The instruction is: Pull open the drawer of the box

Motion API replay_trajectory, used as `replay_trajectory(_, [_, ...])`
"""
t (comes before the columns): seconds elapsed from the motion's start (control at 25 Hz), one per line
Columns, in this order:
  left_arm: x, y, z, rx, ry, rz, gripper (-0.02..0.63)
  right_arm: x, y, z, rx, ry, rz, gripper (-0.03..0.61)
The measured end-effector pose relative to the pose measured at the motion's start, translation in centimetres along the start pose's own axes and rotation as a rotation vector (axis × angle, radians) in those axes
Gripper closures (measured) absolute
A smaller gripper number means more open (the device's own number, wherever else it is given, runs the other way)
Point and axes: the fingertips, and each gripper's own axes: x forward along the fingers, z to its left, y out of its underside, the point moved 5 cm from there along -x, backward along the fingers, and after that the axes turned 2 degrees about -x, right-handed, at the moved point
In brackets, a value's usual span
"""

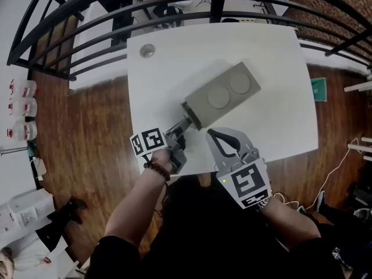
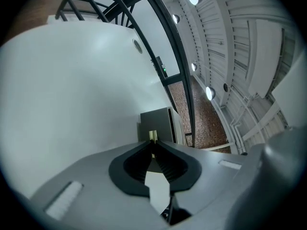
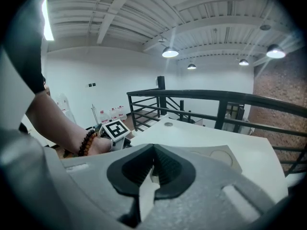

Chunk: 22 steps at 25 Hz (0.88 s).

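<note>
The white table [image 1: 279,86] fills the middle of the scene, and the grey box [image 1: 224,95] lies on it at a slant, its top with two round recesses running away to the far right. That leaves its drawer end turned toward the near left, squarely at the person, so I'd say it's angled for a straight pull back. The right gripper [image 1: 211,132] hangs just near of the box, not touching it; its jaws [image 3: 153,150] are closed with nothing between them, so for now it looks to be waiting, perhaps ready to steady the box if it slides. The left gripper [image 1: 181,127] is in line with the box's long axis, nose right up against the drawer front [image 2: 156,121]. The drawer looks flush, not yet drawn out, though the view is tight. The jaws are pinched in around the small pale drawer pull [image 2: 152,136], which sits right at their tips: a narrow grip on a narrow tab, the only purchase that front offers.
</note>
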Motion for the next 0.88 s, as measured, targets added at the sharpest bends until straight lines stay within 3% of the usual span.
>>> replay_trajectory(0.88, [-10.3,-0.6,4.9,-0.016,-0.044,-0.025,0.568,0.8,-2.0,8.3,-0.022,0.025,-0.033,0.586])
